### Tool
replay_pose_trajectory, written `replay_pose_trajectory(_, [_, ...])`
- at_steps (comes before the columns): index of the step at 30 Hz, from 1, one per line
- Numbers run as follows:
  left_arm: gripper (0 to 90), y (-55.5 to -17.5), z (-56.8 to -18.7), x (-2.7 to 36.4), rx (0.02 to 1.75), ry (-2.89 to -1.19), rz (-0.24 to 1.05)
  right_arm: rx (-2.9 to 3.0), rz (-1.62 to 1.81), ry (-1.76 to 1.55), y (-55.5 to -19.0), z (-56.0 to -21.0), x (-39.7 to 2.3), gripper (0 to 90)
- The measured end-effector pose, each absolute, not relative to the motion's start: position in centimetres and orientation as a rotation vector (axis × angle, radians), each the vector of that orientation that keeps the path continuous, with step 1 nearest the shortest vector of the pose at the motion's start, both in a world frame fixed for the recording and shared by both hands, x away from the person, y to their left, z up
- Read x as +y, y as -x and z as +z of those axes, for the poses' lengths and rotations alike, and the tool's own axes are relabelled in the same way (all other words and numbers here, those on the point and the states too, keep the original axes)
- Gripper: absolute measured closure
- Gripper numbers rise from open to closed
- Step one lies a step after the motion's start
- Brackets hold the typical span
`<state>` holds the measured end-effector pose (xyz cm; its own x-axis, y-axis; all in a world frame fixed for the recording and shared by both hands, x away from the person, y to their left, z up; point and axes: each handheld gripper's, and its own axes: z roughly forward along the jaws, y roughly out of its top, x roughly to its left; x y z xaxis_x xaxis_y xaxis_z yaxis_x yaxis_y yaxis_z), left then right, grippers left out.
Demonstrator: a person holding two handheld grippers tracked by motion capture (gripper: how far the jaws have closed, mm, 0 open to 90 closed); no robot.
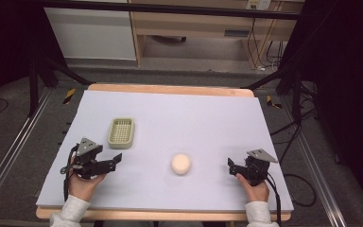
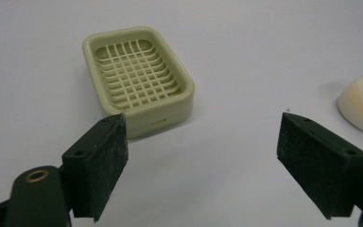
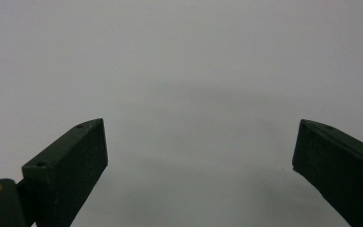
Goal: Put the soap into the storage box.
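High view: a person sits at a counter (image 1: 170, 118) covered with a pale lilac sheet, one tool in each hand. Two things lie on the sheet: one pale green soap dish (image 1: 121, 132) with a slatted grid floor, and one round cream bar of soap (image 1: 181, 163). The dish sits left of centre; the soap lies well apart from it, near the middle toward the person. The left tool (image 1: 118, 160) rests just below the dish, jaws spread wide and holding nothing. The right tool (image 1: 230, 165) rests on the sheet to the right of the soap, apart from it, also wide and holding nothing. Left gripper view shows the dish (image 2: 139, 78) ahead beyond the left jaw and the soap (image 2: 361, 106) at the right edge. Beyond the counter are a grey floor, black frame legs, trailing cables and a light wooden cabinet.
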<state>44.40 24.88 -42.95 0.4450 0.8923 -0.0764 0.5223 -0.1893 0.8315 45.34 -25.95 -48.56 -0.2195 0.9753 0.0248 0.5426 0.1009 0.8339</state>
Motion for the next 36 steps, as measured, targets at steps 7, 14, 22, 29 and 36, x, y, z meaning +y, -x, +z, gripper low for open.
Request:
replay_pose_trajectory(7, [16.9,-44.5,-42.7,24.0,1.176,-1.862,0.556,1.830,0.993,-1.480,-45.4,-48.6,-25.9,5.0])
replay_pose_trajectory(14, [16.9,-44.4,-42.7,23.2,1.154,-1.882,0.546,1.831,0.993,-1.484,-45.4,-48.6,-25.9,5.0])
replay_pose_trajectory(22, [16.9,-44.3,-42.4,22.2,1.121,-1.899,0.539,1.821,0.997,-1.485,-45.3,-48.6,-25.9,5.0])
replay_pose_trajectory(29, [16.7,-44.4,-42.4,21.6,1.105,-1.913,0.532,1.810,0.998,-1.484,-45.2,-48.6,-25.9,4.9])
replay_pose_trajectory(36, [16.2,-44.8,-42.1,20.7,1.090,-1.922,0.524,1.807,0.999,-1.485,-45.2,-48.6,-25.9,5.0])
